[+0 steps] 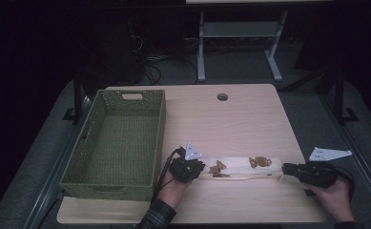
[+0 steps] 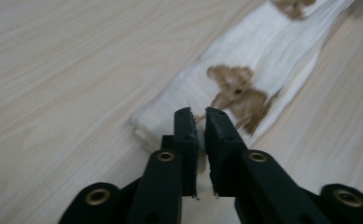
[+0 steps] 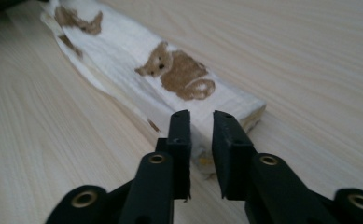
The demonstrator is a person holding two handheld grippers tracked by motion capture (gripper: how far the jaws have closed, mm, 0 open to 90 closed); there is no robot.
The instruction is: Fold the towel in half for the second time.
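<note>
A long folded white cloth [image 1: 242,167] printed with brown animal figures is laid flat on the counter [image 1: 231,119], stretched from nine o'clock to three o'clock near the front edge. The left gripper [image 1: 192,168] is held at the cloth's nine o'clock end; in the left gripper view [image 2: 201,122] a narrow gap is seen between the jaws, slightly parted over the cloth's edge. The right gripper [image 1: 288,171] is placed at the three o'clock end, its jaws [image 3: 201,123] likewise a little apart, not pressing on the fold. A green woven basket [image 1: 160,138] is set at nine o'clock of the cloth
</note>
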